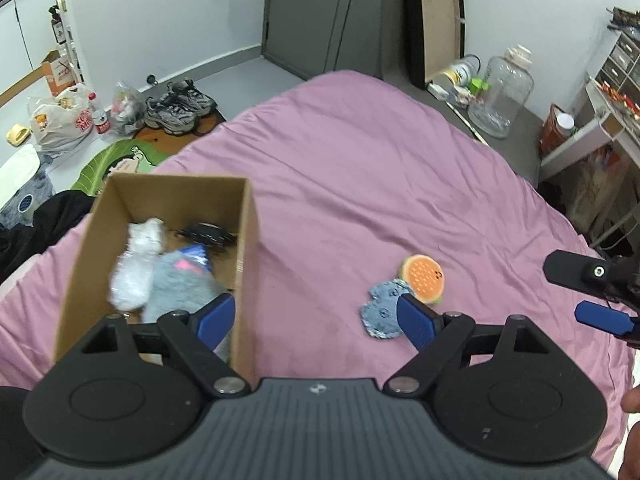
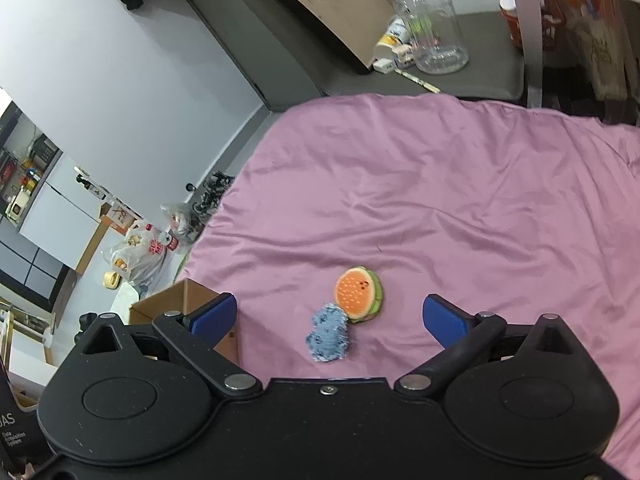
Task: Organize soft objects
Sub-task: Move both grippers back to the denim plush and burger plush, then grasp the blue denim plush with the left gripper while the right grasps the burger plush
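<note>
Denim patch lies lengthwise toward the burger plush, touching it.

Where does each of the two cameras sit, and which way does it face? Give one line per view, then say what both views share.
Left wrist view: rides on the left gripper, angled down over the pink bedsheet and the open brown cardboard box; its jaws stand open, and the right gripper shows at the right edge.
Right wrist view: rides on the right gripper, angled down at the bed; its own jaws stand open and empty.
Shared: the orange burger-shaped plush, the blue denim plush, the box, the sheet.
</note>
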Demonstrator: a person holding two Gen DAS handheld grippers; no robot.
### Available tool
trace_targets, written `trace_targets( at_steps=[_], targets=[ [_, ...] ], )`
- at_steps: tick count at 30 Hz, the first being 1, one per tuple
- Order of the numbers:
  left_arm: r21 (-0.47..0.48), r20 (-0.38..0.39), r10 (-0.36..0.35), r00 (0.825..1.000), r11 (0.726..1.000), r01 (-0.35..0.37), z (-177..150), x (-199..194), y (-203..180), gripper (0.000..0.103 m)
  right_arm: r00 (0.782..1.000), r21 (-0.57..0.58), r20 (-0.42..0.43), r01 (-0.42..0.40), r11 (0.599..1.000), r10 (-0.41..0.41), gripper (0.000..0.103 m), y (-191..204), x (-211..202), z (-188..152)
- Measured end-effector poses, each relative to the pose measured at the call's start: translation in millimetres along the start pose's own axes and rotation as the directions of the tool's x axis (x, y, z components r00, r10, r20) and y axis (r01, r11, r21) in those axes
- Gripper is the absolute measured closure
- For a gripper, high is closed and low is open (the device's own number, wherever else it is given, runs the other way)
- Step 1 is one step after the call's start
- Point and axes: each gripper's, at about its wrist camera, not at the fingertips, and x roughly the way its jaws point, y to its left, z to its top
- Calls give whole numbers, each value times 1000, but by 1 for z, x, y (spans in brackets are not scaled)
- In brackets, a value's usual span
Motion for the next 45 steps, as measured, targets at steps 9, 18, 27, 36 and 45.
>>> trace_targets(
  at_steps=[9, 18, 27, 36, 45],
  targets=[
    [30, -51, 7, 999, 1000, -6, -8, 35, -28, 16, 998, 33, -62, -7, 999, 9, 0, -23, 26, 4],
    [8, -60, -1, 998, 1000, 2, -9, 64, -41, 17, 994, 22, -104, -19, 1000, 21, 0, -32, 51, 9],
    [-62, -106, -19, 994, 998, 12, -12, 98, -40, 32, 991, 25, -136, -8, 1000, 11, 0, -42, 74, 16],
    [-114, -172, -45, 984, 993, 25, -19, 128, -42, 41, 986, -1, -168, 3, 1000, -3, 0, -45, 96, 17],
    [-195, -154, -74, 985, 980, 43, -18, 140, -31, 79, 980, 4, -197, -1, 1000, 2, 0, -44, 117, 18]
  ],
)
